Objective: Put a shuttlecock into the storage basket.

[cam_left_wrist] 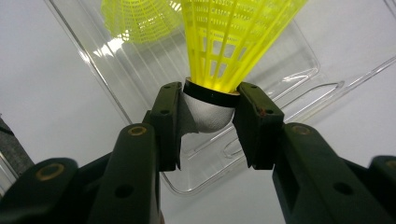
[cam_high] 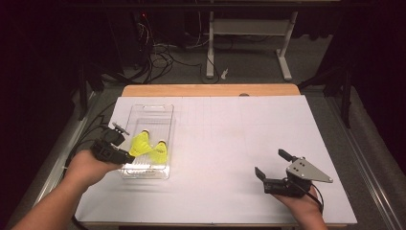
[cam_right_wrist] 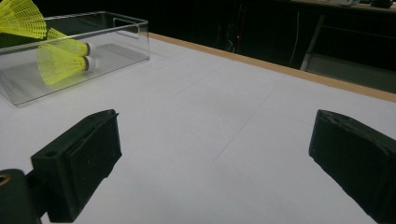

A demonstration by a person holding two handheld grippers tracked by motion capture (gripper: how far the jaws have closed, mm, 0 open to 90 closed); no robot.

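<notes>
A person sat at a table covered in white paper, holding a two-jaw gripper in each hand. Nearest, at the lower right of the high view, the right gripper rested low over the bare paper with its jaws spread wide and nothing between them; in its own view the gripper looked across the white surface.

At the left, the left gripper reached in over the near left side of a clear plastic tray. In its own view the left gripper was pinching the white cork base of a yellow shuttlecock, one jaw on each side, with the skirt pointing away from the hand above the tray floor.

Just beyond, a second shuttlecock lay on its side inside the tray, near the held one. The far half of the tray held nothing, and past it ran the table's wooden edge.
</notes>
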